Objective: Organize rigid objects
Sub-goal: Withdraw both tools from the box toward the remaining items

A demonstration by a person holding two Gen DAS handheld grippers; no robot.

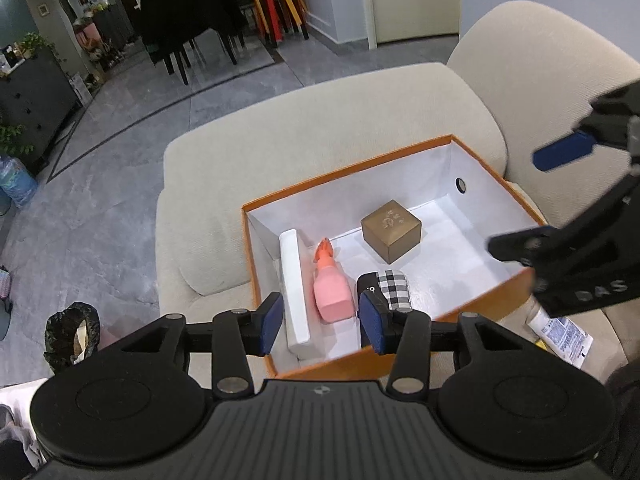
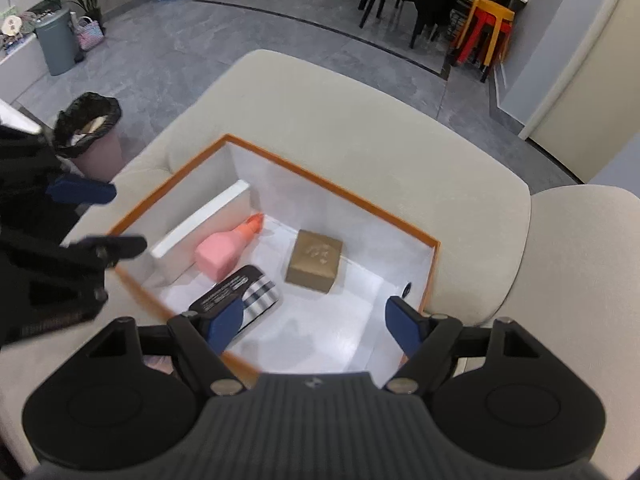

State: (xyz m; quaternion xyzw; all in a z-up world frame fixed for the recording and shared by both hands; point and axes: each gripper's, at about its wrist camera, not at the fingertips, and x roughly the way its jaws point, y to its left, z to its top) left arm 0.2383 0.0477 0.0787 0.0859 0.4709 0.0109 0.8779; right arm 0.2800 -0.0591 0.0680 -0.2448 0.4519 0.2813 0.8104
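An orange box with a white inside (image 1: 496, 172) (image 2: 332, 188) sits on a beige sofa. In it lie a pink spray bottle (image 1: 330, 294) (image 2: 226, 250), a gold cube box (image 1: 391, 230) (image 2: 316, 260), a black and checked case (image 1: 390, 286) (image 2: 240, 286) and a long white block (image 1: 294, 292) (image 2: 200, 220). My left gripper (image 1: 322, 328) is open and empty above the box's near edge. My right gripper (image 2: 316, 326) is open and empty over the box's near side; it also shows in the left wrist view (image 1: 560, 152).
A white tube with a printed label (image 1: 560, 330) lies on the sofa right of the box. A bin with a black bag (image 1: 72, 336) (image 2: 90, 128) stands on the grey floor left of the sofa. Dark chairs and coloured stools (image 1: 276, 4) stand far behind.
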